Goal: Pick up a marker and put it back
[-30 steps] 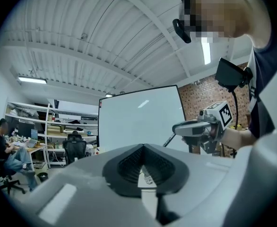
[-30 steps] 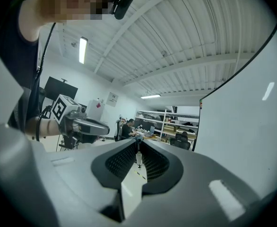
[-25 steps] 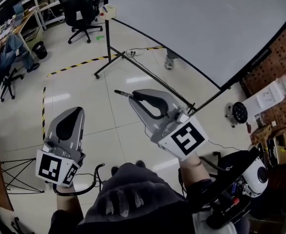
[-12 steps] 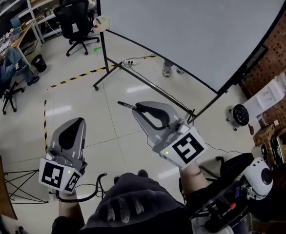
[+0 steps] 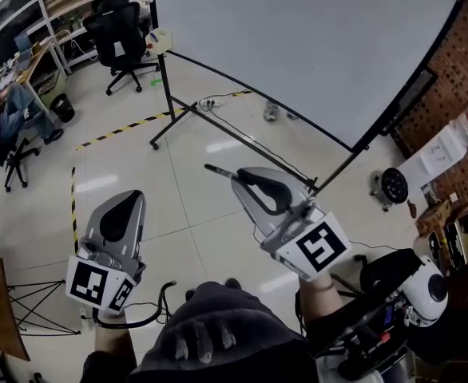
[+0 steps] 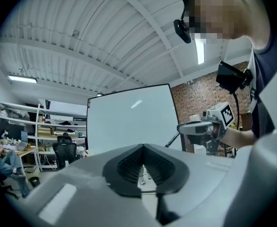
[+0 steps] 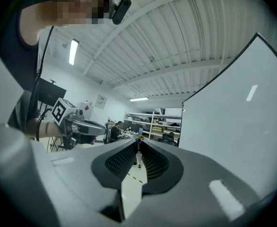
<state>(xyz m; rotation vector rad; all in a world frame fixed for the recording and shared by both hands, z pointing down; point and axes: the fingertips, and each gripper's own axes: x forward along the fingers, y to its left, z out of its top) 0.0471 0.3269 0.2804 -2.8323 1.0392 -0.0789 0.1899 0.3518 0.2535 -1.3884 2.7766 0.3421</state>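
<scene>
My right gripper is held out level over the floor, shut on a dark marker whose tip sticks out past the jaws to the left. In the right gripper view the marker shows as a thin sliver between the ribbed pads. My left gripper hangs lower left, its jaws together with nothing in them. The big whiteboard stands ahead on a black stand. A small marker box hangs at its left edge. The left gripper view shows the whiteboard and the right gripper.
The stand's legs and a power strip with cable lie on the tiled floor. Yellow-black tape marks the floor. Office chairs and desks with a seated person are at far left. Brick wall and gear stand right.
The whole view has drawn a little closer to the whiteboard. Both grippers have shifted slightly rightward in the head view. The marker stays in the right jaws.
</scene>
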